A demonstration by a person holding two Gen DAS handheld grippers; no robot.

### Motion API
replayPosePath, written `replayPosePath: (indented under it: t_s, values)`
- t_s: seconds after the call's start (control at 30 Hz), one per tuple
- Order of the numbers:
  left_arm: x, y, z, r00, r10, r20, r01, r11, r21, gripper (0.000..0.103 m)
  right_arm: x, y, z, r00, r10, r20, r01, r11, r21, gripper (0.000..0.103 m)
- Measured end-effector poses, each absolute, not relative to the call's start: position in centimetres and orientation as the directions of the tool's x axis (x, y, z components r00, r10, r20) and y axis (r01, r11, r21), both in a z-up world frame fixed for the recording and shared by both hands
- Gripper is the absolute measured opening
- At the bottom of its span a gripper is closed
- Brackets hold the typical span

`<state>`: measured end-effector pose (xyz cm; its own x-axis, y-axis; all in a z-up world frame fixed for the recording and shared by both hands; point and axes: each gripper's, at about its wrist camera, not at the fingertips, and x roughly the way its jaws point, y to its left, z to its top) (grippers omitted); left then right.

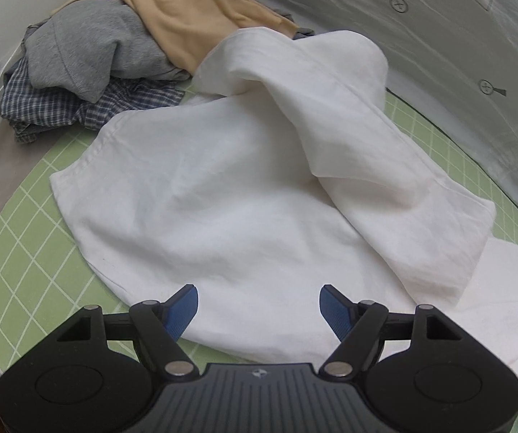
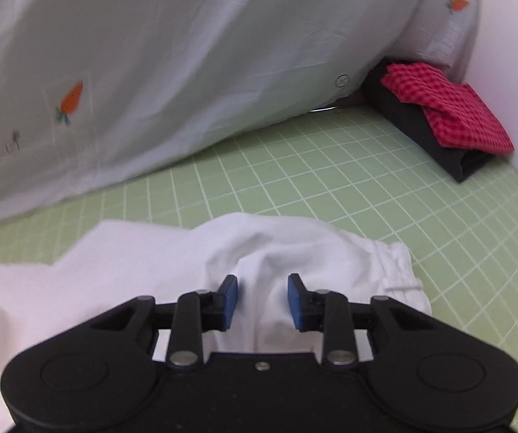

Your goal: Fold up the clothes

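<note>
Lying crumpled on the green gridded mat (image 1: 24, 252), the white garment (image 1: 223, 198) sits under both grippers: left gripper (image 1: 259, 306) fingers wide apart, right gripper (image 2: 262, 297) fingers half apart astride a fold, gripping nothing.

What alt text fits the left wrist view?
The open left gripper hovers over a rumpled white garment on a green grid mat. Beyond lies a pile: tan top, grey shirt, blue plaid cloth.
</note>
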<state>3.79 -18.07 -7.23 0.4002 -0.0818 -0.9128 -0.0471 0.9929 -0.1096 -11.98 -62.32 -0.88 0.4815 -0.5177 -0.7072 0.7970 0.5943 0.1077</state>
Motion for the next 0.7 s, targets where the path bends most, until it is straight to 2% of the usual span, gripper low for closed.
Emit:
replayPosePath:
  t_s: [0.03, 0.1, 0.17, 0.27, 0.3, 0.33, 0.37, 0.43, 0.5, 0.7]
  values:
    - [3.4, -18.2, -7.1, 0.400, -0.087, -0.912, -0.036, 0.993, -0.111, 0.075, -12.2, -62.0, -0.4, 0.494, -0.525, -0.693, 0.800, 0.586, 0.127, 0.076]
    - [2.6, -18.5, -6.9, 0.400, -0.098, -0.911, -0.014, 0.993, -0.113, 0.075, -12.0, -61.4, 0.2, 0.516, -0.541, -0.664, 0.791, 0.598, 0.128, 0.095]
    - [1.9, -18.5, -6.6, 0.402, -0.106, -0.909, -0.004, 0.993, -0.117, 0.075, -10.6, -61.4, 0.1, 0.528, -0.525, -0.667, 0.760, 0.644, 0.095, 0.096]
    - [0.8, -18.0, -6.1, 0.416, -0.109, -0.903, -0.010, 0.992, -0.124, 0.076, -7.9, -62.6, -1.7, 0.459, -0.515, -0.723, 0.750, 0.662, 0.004, 0.097]
    - [0.5, -17.8, -5.8, 0.425, -0.108, -0.899, -0.015, 0.992, -0.126, 0.076, -7.4, -63.0, -2.4, 0.446, -0.498, -0.744, 0.748, 0.663, 0.005, 0.090]
    - [0.2, -17.6, -5.5, 0.434, -0.107, -0.894, -0.021, 0.991, -0.129, 0.076, -7.0, -63.3, -3.0, 0.439, -0.477, -0.762, 0.747, 0.665, 0.014, 0.075]
    - [-0.1, -17.4, -5.3, 0.444, -0.106, -0.890, -0.026, 0.991, -0.131, 0.076, -6.9, -63.5, -3.4, 0.426, -0.480, -0.767, 0.751, 0.660, 0.004, 0.067]
    - [-0.5, -17.0, -4.9, 0.461, -0.104, -0.881, -0.045, 0.989, -0.140, 0.076, -7.4, -63.0, -3.4, 0.418, -0.512, -0.750, 0.736, 0.675, -0.051, 0.022]
    - [-0.7, -16.6, -4.8, 0.464, -0.100, -0.880, -0.062, 0.988, -0.145, 0.076, -9.2, -62.4, -2.9, 0.450, -0.515, -0.729, 0.724, 0.688, -0.039, 0.006]
    - [-2.3, -16.0, -4.7, 0.437, -0.092, -0.895, -0.041, 0.992, -0.123, 0.076, -18.4, -58.0, -1.6, 0.465, -0.562, -0.684, 0.724, 0.686, -0.071, 0.003]
